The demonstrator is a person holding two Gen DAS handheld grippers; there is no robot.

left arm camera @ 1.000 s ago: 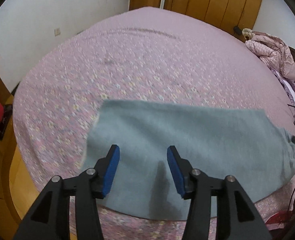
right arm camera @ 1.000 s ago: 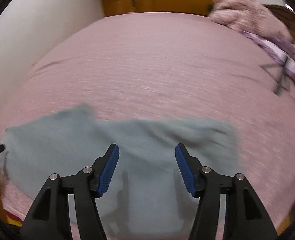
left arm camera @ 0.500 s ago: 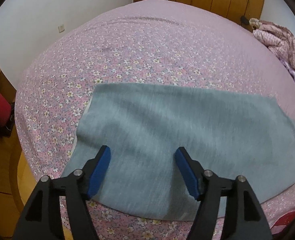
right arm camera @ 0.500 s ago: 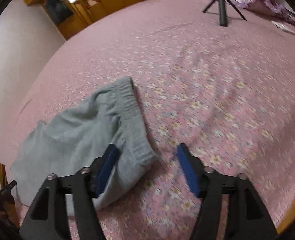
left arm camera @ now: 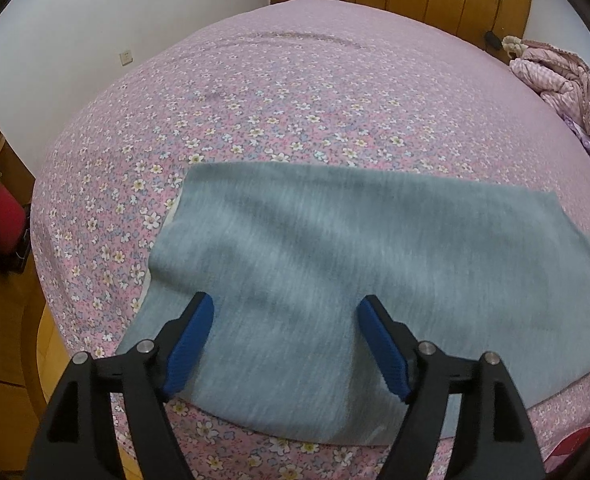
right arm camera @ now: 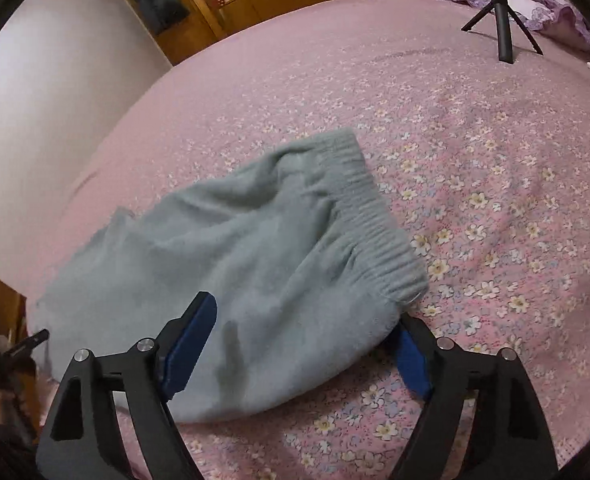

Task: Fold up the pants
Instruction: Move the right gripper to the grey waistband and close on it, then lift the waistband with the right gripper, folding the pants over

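Evidently, the grey knitted pants (left arm camera: pixel 335 264) are spread flat on the pink floral bed (left arm camera: pixel 295 92) for folding, with the left tool (left arm camera: pixel 285 344) released above them and the right tool (right arm camera: pixel 301 344) unclenched astride the ribbed waistband (right arm camera: pixel 371 216) corner.

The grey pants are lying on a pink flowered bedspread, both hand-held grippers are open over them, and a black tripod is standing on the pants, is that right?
Not quite. The tripod stands on the bare bedspread, well away from the pants, as the right wrist view shows. The rest holds: the pants lie on the pink flowered bedspread, and the left hand-held gripper and right hand-held gripper are open over them.
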